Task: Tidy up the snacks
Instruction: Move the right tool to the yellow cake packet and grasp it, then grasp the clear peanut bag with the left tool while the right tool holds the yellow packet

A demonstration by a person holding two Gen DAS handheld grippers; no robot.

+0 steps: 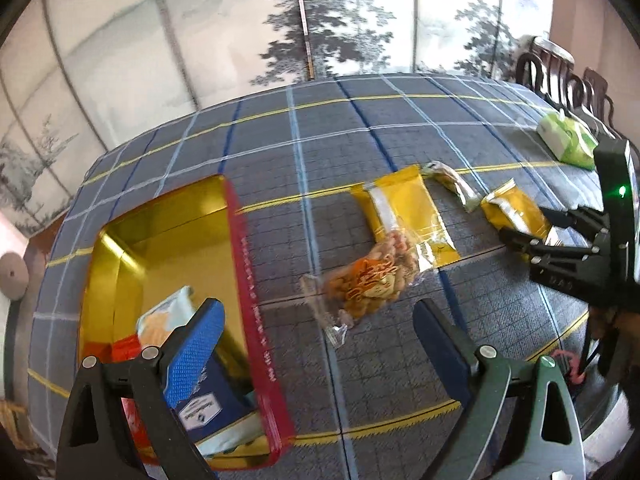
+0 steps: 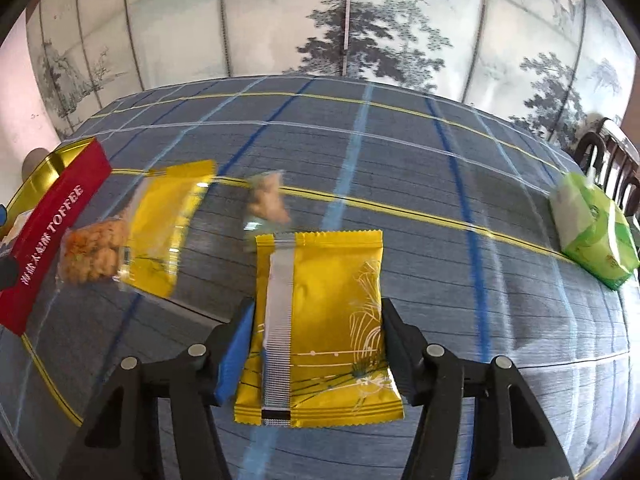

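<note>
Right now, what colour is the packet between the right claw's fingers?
Yellow packet with a silver seam strip and pale line art; clearest in the right wrist view.
</note>
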